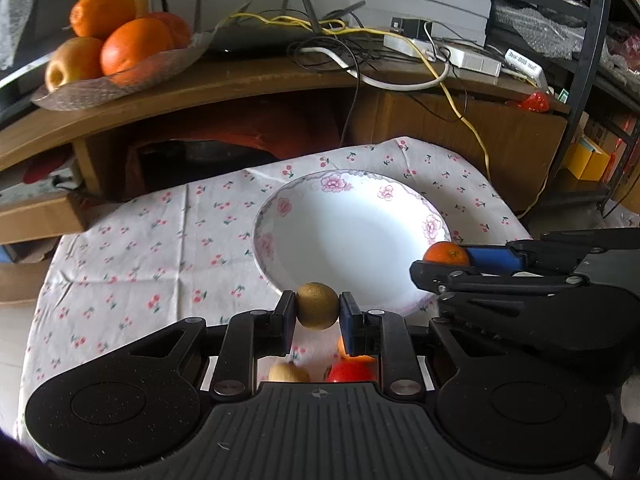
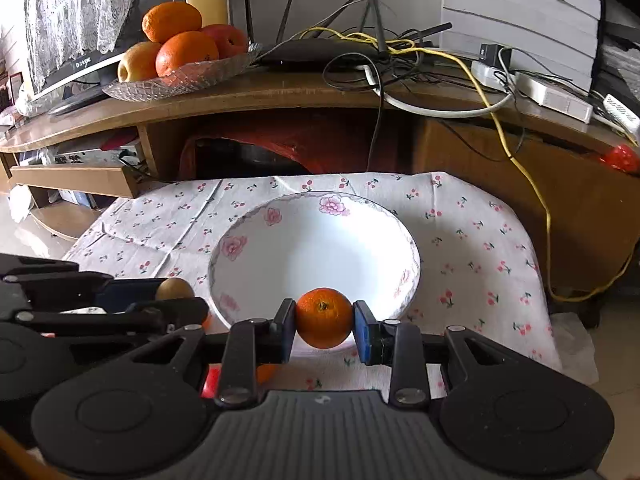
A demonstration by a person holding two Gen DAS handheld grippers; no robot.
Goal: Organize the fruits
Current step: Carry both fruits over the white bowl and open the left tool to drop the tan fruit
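My left gripper (image 1: pixel 317 312) is shut on a brown kiwi (image 1: pixel 317 305), held above the cloth at the near-left rim of the white flowered plate (image 1: pixel 400 196). My right gripper (image 2: pixel 323 326) is shut on a small orange mandarin (image 2: pixel 324 318), held over the plate's (image 2: pixel 248 240) near rim. In the left wrist view the mandarin (image 1: pixel 446 253) shows at the plate's right edge; in the right wrist view the kiwi (image 2: pixel 173 288) shows at the left. Under the left gripper lie a yellowish fruit (image 1: pixel 286 373), a red fruit (image 1: pixel 352 372) and a bit of an orange one (image 1: pixel 342 346).
A cherry-print cloth (image 1: pixel 132 256) covers the low table. Behind it a wooden desk (image 2: pixel 280 92) carries a glass dish of oranges and apples (image 2: pixel 180 46), a router, power strips and tangled cables (image 2: pixel 400 52). A yellow cable (image 2: pixel 536 200) hangs down at the right.
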